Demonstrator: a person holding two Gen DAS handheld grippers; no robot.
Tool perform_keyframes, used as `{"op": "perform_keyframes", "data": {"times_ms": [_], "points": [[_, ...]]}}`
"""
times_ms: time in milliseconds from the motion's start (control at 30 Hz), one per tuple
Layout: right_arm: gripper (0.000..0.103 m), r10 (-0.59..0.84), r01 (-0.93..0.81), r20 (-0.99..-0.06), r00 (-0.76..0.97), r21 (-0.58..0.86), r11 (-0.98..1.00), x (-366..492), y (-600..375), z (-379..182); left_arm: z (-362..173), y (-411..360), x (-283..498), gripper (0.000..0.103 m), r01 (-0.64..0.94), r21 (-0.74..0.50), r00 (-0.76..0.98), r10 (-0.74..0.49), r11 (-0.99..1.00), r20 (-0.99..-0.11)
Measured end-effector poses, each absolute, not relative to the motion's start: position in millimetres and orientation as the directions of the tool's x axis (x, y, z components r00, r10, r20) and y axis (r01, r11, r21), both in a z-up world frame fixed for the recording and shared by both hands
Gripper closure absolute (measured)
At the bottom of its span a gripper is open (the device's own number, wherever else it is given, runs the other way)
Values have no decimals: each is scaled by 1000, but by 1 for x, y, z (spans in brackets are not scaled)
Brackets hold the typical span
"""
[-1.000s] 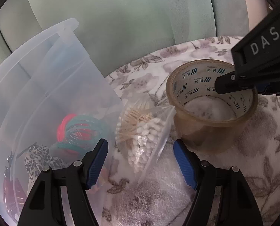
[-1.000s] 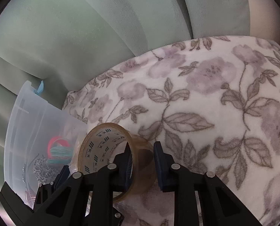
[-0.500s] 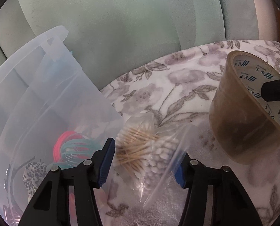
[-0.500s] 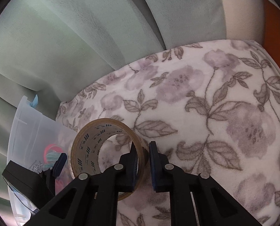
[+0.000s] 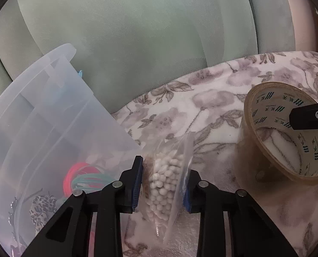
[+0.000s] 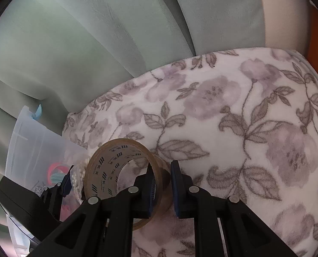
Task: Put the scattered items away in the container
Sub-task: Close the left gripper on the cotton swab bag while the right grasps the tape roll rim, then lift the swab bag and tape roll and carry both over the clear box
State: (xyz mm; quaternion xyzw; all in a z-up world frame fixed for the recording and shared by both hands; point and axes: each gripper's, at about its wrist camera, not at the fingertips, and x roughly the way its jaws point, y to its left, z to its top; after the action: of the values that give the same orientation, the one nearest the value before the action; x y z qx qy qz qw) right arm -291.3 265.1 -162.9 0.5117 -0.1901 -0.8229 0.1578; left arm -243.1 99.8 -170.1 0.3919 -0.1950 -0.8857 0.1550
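Note:
My left gripper (image 5: 162, 184) is shut on a clear bag of cotton swabs (image 5: 166, 180), held upright just above the floral blanket (image 5: 201, 107). The clear plastic container (image 5: 52, 117) stands to its left, tilted, with a red and teal coil (image 5: 82, 175) and a leopard-print item (image 5: 42, 208) inside. My right gripper (image 6: 162, 184) is shut on the wall of a brown tape roll (image 6: 118, 171), lifted and tilted above the blanket (image 6: 234, 117). The tape roll also shows in the left wrist view (image 5: 281, 139), at the right. The container also shows in the right wrist view (image 6: 34, 147), at the left.
A green upholstered sofa back (image 5: 137, 32) rises behind the blanket and the container. The blanket's right edge (image 6: 317, 85) drops off beside an orange surface.
My left gripper has closed on the swab bag and raised it upright. My right gripper has lifted and tilted the tape roll off the blanket, moving it right of the bag.

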Motion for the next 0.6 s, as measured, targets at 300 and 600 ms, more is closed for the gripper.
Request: {"op": "perform_keyframes", "data": {"times_ms": [300,600], "points": [[88,-454,13,-763,-460,506,-863,-274,292,-146,-155,114,-233,78,135,425,-643,-406,-895,-650],[88,-447,-2,-724,-526,526,-850,-237,310,-122,-117,132,-219,80,89,393,-681,-344,-915,-646]]}}
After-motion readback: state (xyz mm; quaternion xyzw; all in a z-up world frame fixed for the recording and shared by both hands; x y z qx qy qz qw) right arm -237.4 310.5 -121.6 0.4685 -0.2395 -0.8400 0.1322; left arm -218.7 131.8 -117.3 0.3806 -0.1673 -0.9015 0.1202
